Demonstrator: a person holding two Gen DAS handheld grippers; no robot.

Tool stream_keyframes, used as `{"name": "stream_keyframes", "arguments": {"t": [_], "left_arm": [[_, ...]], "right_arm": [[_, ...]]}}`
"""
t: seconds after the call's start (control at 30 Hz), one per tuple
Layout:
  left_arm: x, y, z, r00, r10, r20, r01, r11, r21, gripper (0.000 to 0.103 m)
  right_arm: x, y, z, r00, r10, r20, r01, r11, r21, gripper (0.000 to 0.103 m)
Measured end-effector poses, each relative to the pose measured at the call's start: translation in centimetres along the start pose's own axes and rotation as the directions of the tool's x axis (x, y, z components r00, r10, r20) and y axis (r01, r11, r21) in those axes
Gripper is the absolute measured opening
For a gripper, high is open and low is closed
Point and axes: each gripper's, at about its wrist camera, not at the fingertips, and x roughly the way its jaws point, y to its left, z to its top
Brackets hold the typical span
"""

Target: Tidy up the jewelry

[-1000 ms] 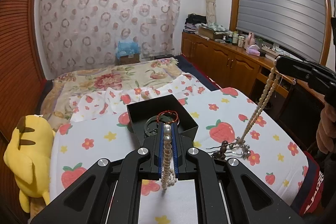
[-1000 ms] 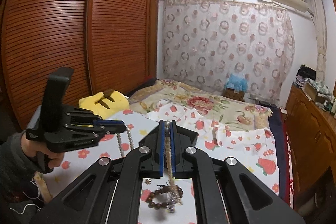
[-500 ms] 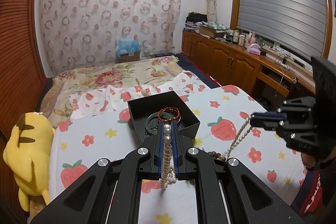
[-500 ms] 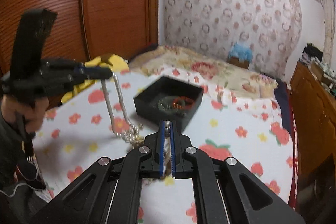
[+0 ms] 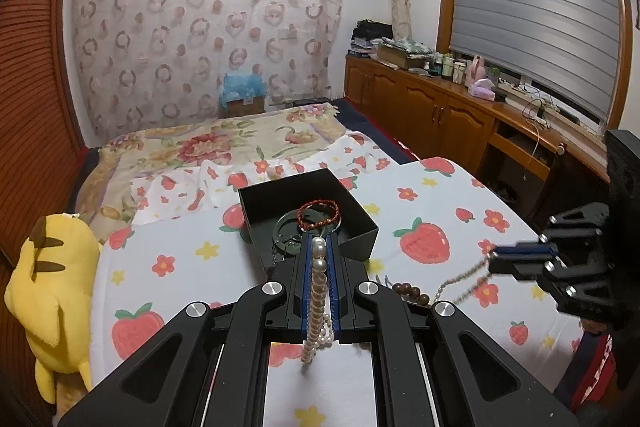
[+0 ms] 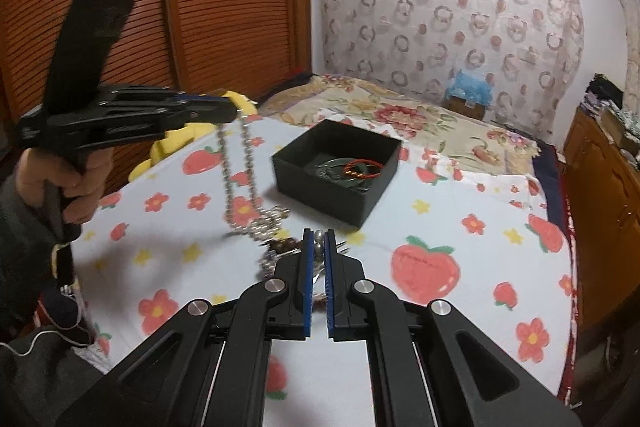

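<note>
Currently itemised, as I hold them:

1. Pearl necklace (image 5: 319, 291) — pinched at two places. My left gripper (image 5: 319, 247) is closed on one stretch, which hangs in a loop below it; my right gripper (image 6: 319, 239) is closed on another stretch, low over the sheet. Held doubly, I judge, so the long strand stays untangled and can be fed in tidily.

2. Black box (image 5: 308, 203) — just ahead of my left gripper, ahead and slightly right of my right one. Open-topped, ready to receive.

3. Red bracelet (image 5: 319, 213) — already in the box, on a dark ring.

4. Brown bead bracelet (image 5: 408, 291) — on the strawberry sheet (image 5: 440, 211) between my grippers, beside the pooled pearls; still outside the box.
</note>
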Motion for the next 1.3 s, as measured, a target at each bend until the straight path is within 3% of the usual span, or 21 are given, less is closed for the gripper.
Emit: {"name": "stream_keyframes", "arguments": {"t": [0.3, 0.47, 0.6, 0.7, 0.8, 0.97, 1.13, 1.3], "left_arm": [[0.1, 0.0, -0.3, 1.0, -0.003, 0.006, 0.003, 1.0, -0.006, 0.006], [-0.1, -0.1, -0.1, 1.0, -0.007, 0.013, 0.007, 1.0, -0.004, 0.006], [0.0, -0.3, -0.1, 1.0, -0.007, 0.006, 0.007, 1.0, 0.0, 0.006], [0.1, -0.3, -0.2, 1.0, -0.008, 0.005, 0.008, 1.0, -0.003, 0.006], [0.5, -0.5, -0.4, 1.0, -0.006, -0.007, 0.006, 1.0, -0.006, 0.006], [0.9, -0.7, -0.9, 1.0, -0.009, -0.017, 0.009, 1.0, -0.007, 0.006], [1.2, -0.4, -1.1, 1.0, -0.009, -0.025, 0.008, 1.0, -0.009, 0.006], [1.2, -0.4, -1.1, 1.0, -0.009, -0.024, 0.009, 1.0, -0.007, 0.006]], "right_arm": [[-5.1, 1.6, 3.0, 0.992, -0.004, 0.13, 0.009, 0.999, -0.034, 0.006], [-9.1, 0.9, 5.8, 0.96, -0.071, 0.27, 0.079, 0.997, -0.017, 0.006], [-7.3, -0.4, 5.6, 0.974, -0.126, 0.19, 0.129, 0.992, -0.003, 0.006], [-6.6, -1.4, 4.9, 0.975, -0.135, 0.175, 0.133, 0.991, 0.025, 0.006], [-4.7, -2.2, 4.1, 0.969, -0.221, 0.109, 0.223, 0.975, -0.002, 0.006], [-1.4, -4.0, 1.0, 0.98, -0.2, -0.026, 0.2, 0.98, 0.017, 0.006], [-0.8, -3.7, -0.8, 0.982, -0.184, -0.046, 0.185, 0.982, 0.025, 0.006], [-1.4, -3.9, -0.7, 0.981, -0.196, -0.011, 0.196, 0.98, 0.042, 0.006]]}}
